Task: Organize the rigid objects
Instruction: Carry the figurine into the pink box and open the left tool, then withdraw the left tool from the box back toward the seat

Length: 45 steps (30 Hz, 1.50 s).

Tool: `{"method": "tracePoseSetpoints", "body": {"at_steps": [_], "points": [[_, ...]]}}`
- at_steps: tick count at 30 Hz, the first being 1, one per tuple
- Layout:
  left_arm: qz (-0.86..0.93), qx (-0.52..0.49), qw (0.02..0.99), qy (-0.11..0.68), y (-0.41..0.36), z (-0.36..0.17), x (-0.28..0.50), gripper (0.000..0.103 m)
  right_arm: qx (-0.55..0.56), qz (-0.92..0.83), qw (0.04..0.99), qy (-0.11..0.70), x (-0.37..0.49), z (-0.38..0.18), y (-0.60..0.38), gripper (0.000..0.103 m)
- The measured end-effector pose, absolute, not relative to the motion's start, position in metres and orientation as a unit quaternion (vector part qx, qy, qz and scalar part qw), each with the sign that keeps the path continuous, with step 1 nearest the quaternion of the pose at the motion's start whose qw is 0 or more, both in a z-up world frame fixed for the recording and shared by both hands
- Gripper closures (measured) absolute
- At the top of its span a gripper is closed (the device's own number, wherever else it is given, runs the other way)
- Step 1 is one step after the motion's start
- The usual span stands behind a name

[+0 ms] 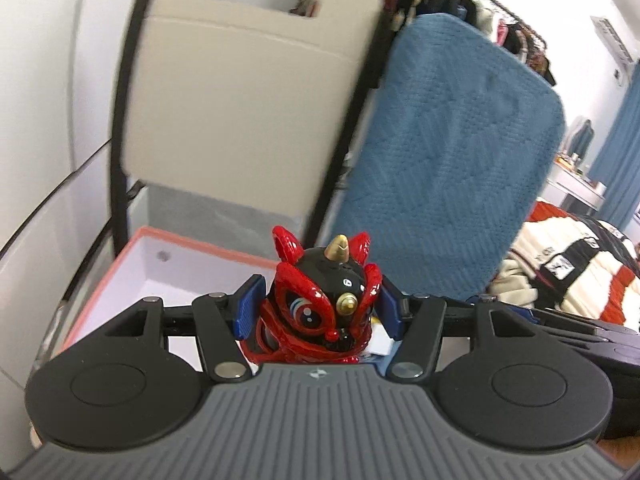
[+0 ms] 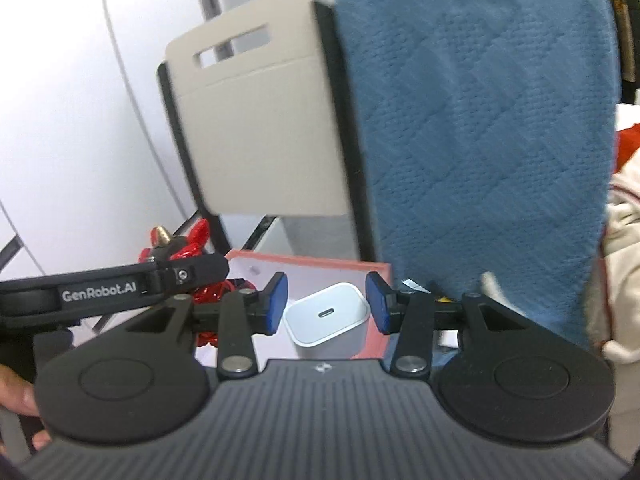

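Left claw (image 1: 316, 308): clenched on the red-and-black lion figurine (image 1: 316, 304), whose body sits squarely between the blue pads (image 1: 250, 306), head and gold horn rising above them. Right claw (image 2: 326, 306): grasping the white charger block (image 2: 328, 316), which sits between its pads with the port facing back toward the camera; contact on the right pad (image 2: 380, 308) is hard to confirm through the blur, yet the block hangs clear of any support, so a grip is inferred.

Beyond and below both claws lies the open pink-rimmed box (image 1: 132, 256) with a white interior — judged the likely destination. Behind it stand a beige folding chair back (image 1: 240, 92) and a blue cloth-covered chair back (image 1: 452, 160). In the right wrist view the left claw's arm crosses just left of the right claw, the figurine showing past it.

Handling, by judgement: the figurine looks hard, glossy and lightweight — its lacquered curves may slip, and the thin ears and horn seem breakable, so the broad torso is the sound place to hold, as now. The charger appears stiff, smooth-sided and compact, moderately dense for its bulk; its flat opposite faces offer the surest purchase, with little risk of damage if set down gently.
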<state>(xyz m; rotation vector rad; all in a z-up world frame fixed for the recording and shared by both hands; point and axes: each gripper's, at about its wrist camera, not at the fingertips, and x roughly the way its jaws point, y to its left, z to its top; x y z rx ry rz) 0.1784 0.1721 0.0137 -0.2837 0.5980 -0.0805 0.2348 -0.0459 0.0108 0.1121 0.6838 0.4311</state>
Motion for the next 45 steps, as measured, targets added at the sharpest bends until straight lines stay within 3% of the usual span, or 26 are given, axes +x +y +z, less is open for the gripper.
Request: {"method": "tracePoseSetpoints", "body": {"at_steps": [4, 5, 6, 17, 26, 35, 45], "points": [[-0.018, -0.143, 0.939, 0.314, 0.205, -0.010, 0.176, 0.039, 0.047, 0.224, 0.905, 0.358, 0.239, -0.011, -0.013, 0.057], [-0.014, -0.143, 0.937, 0.318, 0.211, -0.016, 0.176, 0.039, 0.046, 0.227, 0.902, 0.364, 0.239, -0.017, -0.007, 0.069], [-0.009, -0.143, 0.936, 0.322, 0.218, -0.022, 0.177, 0.039, 0.044, 0.229, 0.899, 0.369, 0.239, -0.024, 0.000, 0.071], [0.014, -0.161, 0.905, 0.394, 0.270, -0.110, 0.193, 0.039, 0.014, 0.214, 0.865, 0.454, 0.252, -0.103, 0.035, 0.071], [0.013, -0.166, 0.887, 0.430, 0.279, -0.151, 0.189, 0.039, 0.005, 0.205, 0.852, 0.481, 0.252, -0.131, 0.047, 0.071], [0.024, -0.167, 0.893, 0.418, 0.276, -0.143, 0.183, 0.038, 0.005, 0.207, 0.854, 0.477, 0.250, -0.125, 0.045, 0.071], [0.016, -0.135, 0.927, 0.349, 0.246, -0.074, 0.155, 0.038, 0.019, 0.222, 0.881, 0.418, 0.233, -0.078, 0.029, 0.071]]}}
